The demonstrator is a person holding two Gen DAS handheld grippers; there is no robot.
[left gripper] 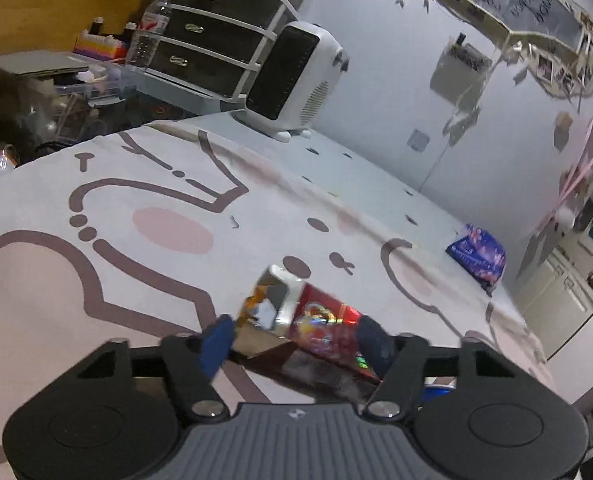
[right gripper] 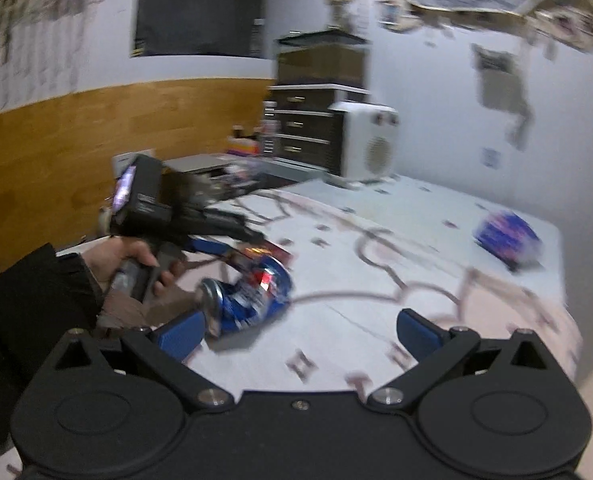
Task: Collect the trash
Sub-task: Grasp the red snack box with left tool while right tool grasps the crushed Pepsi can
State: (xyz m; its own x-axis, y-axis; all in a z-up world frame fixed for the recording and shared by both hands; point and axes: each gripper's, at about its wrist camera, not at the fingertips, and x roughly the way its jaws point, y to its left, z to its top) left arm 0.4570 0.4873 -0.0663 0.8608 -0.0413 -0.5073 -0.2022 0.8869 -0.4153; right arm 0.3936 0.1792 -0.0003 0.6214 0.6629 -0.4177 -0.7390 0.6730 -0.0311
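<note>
A red, shiny foil carton (left gripper: 316, 320) lies on the patterned tablecloth (left gripper: 156, 280), torn open at its far end. My left gripper (left gripper: 294, 342) has its blue pads against both sides of the carton. In the right wrist view a hand (right gripper: 120, 260) holds that left gripper (right gripper: 216, 248) over the red carton (right gripper: 262, 250). A crushed blue can (right gripper: 248, 300) lies just ahead of my right gripper's left finger. My right gripper (right gripper: 298, 334) stands open above the cloth with nothing between its fingers. A blue snack packet (left gripper: 476, 256) (right gripper: 508, 240) lies near the table's far right edge.
A white fan heater (left gripper: 292, 80) (right gripper: 370, 140) stands at the table's far end. Behind it are a dark drawer unit (left gripper: 208, 36) and a clear water bottle (left gripper: 148, 32). The table edge (right gripper: 564, 280) drops off on the right. Clutter fills the left side beyond the cloth.
</note>
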